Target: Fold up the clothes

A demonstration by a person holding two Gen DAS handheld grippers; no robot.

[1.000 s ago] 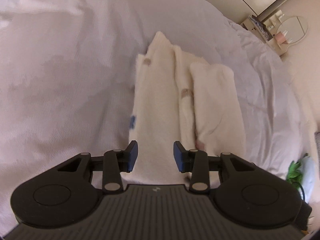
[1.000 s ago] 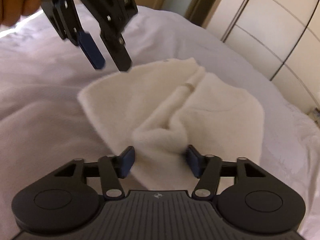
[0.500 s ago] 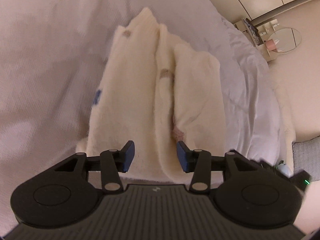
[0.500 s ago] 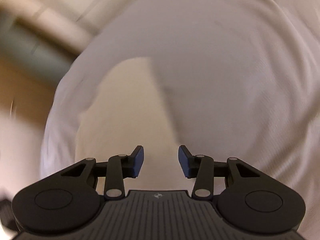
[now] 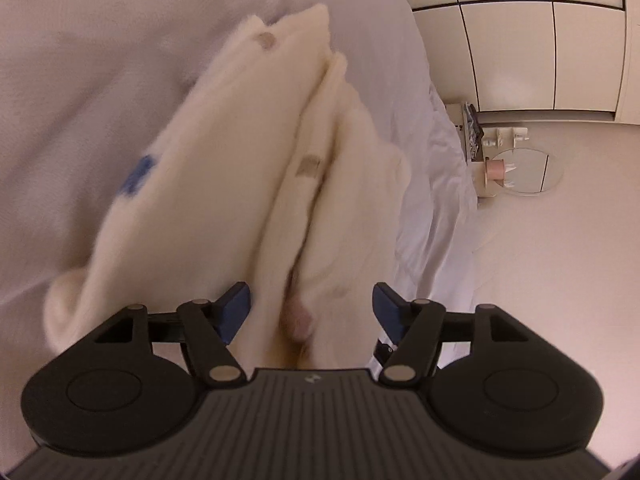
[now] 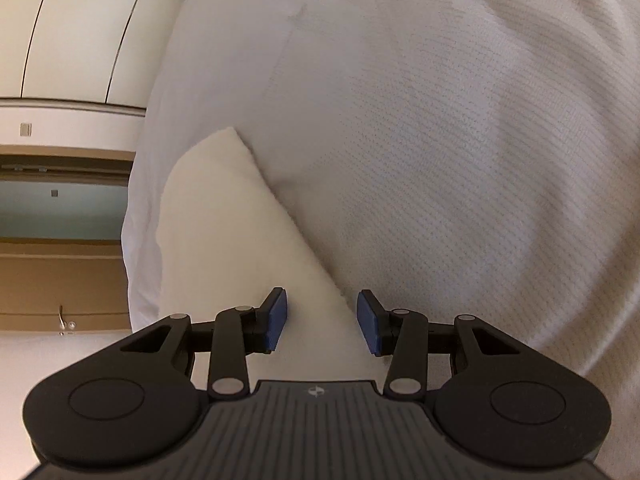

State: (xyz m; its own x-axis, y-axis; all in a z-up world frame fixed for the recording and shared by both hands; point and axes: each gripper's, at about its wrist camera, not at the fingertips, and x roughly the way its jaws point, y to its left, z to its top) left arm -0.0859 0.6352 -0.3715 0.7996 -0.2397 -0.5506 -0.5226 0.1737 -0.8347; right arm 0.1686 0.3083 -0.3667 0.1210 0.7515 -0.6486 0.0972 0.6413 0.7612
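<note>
A cream fleece garment with small blue and tan marks lies folded lengthwise on the white bed sheet. My left gripper hovers over its near end. Its jaws are opening, and the fabric's folded layers run between the blue pads without being pressed. In the right wrist view a plain cream edge of the garment reaches toward me. My right gripper stands open over that edge where it meets the textured sheet, its pads apart from the cloth.
The bed's edge drops away to the floor on the right of the left wrist view, where a small round table with toiletries stands below wardrobe doors. In the right wrist view a door and wardrobe panels lie left of the bed.
My left gripper has sunk closer to the garment and its jaws have widened. The right gripper has rolled, swung off the garment's middle to its edge, and narrowed its jaws.
</note>
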